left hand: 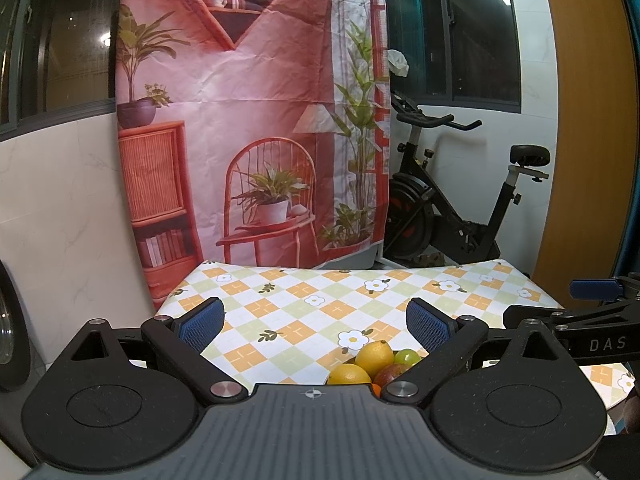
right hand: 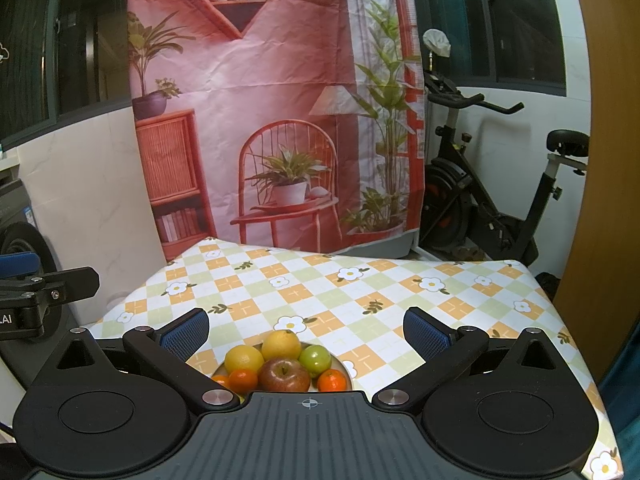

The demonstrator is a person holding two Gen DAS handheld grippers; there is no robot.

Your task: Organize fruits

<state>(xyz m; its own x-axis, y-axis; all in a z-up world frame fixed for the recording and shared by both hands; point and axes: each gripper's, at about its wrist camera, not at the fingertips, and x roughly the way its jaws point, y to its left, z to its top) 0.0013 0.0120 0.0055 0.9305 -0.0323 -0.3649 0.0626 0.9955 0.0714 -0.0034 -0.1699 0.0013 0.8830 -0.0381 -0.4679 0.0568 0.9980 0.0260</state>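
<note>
Both hand-held grippers, left [left hand: 316, 322] and right [right hand: 306, 330], are hovering spread wide and empty. The heaped plate of round fruit [right hand: 280, 364] is sitting nearest on the checked, flower-print bench [right hand: 360, 288]; picking the top yellow citrus [right hand: 283, 345] first seems safest.

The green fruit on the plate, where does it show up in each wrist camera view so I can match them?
Left wrist view: the green fruit sits low, right of centre, beside the right finger pad, behind a yellow fruit.
Right wrist view: the green fruit is near bottom centre, right of the red apple.
Shared landmark: the exercise bike behind the table.
</note>
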